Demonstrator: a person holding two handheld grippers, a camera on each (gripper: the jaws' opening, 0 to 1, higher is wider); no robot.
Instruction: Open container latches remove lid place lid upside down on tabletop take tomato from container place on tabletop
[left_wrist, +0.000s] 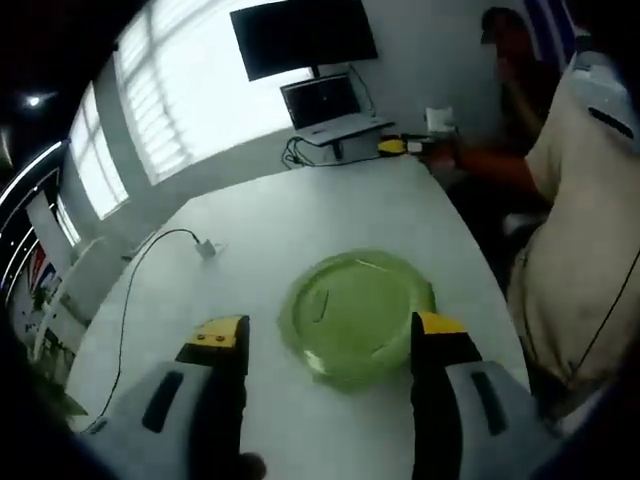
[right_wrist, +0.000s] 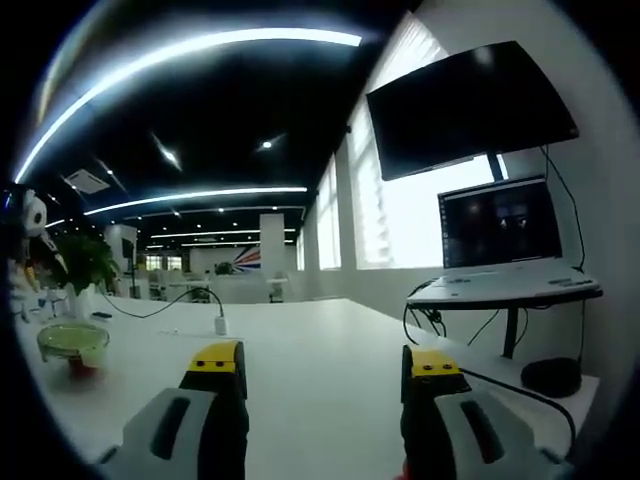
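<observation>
A round, pale green container (left_wrist: 358, 315) sits on the white table (left_wrist: 300, 220), seen from above with its lid facing me. My left gripper (left_wrist: 330, 330) hovers over its near side, open, one jaw on each side of it and nothing held. In the right gripper view the same green container (right_wrist: 72, 342) stands far off to the left, with something red (right_wrist: 80, 368) showing at its base. My right gripper (right_wrist: 322, 362) is open and empty, low over the bare table (right_wrist: 320, 340) and well away from the container.
A white plug with a cable (left_wrist: 205, 247) lies on the table's left part. At the far end are a laptop on a stand (left_wrist: 325, 105) and a dark monitor (left_wrist: 300, 35). A person in a beige shirt (left_wrist: 585, 230) stands at the table's right edge.
</observation>
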